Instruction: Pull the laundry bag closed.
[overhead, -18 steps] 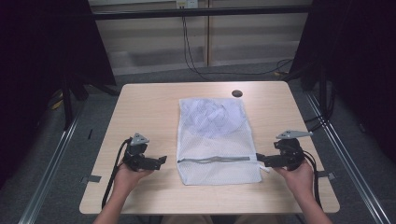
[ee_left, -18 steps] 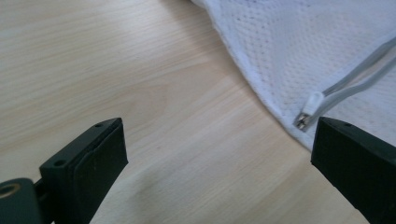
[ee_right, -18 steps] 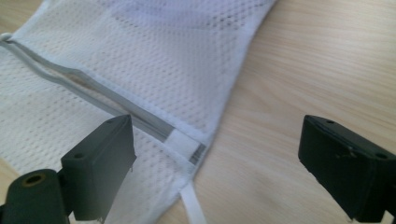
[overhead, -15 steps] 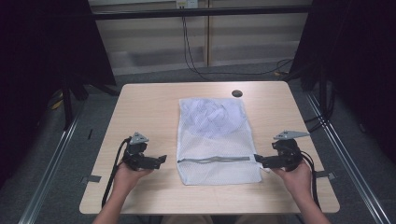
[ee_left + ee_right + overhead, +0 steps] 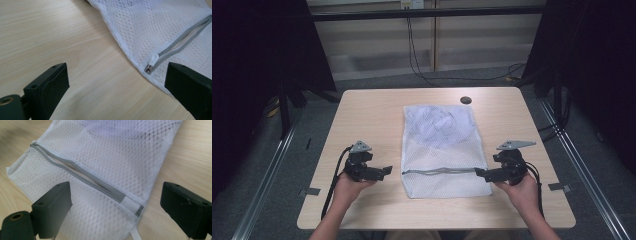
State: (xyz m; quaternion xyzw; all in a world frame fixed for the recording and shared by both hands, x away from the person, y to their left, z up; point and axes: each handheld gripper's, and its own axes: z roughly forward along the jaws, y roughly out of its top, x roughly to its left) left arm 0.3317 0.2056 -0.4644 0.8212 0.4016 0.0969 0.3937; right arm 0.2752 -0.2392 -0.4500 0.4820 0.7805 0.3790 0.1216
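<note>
A white mesh laundry bag (image 5: 443, 150) lies flat mid-frame on the wooden table (image 5: 372, 115); its grey zipper (image 5: 439, 171) runs across the lower part. The left gripper (image 5: 385, 171) sits lower left and the right gripper (image 5: 478, 173) lower right, jaws spread wide, holding nothing.

**Bright tabletop, dark surroundings, soft close-ups**

In the high view the table (image 5: 377, 115) is evenly lit from above, while the left and right edges of the frame fall into near black. Shadows under the hands are faint and short. The picture is slightly soft and grainy, without glare.

In the left gripper view the wood is bright at upper left, and the black jaws at the bottom are blurred by closeness. In the right gripper view the mesh bag (image 5: 112, 157) is sharp mid-frame, pale and a little washed out towards the top; the upper left corner is blurred.
</note>
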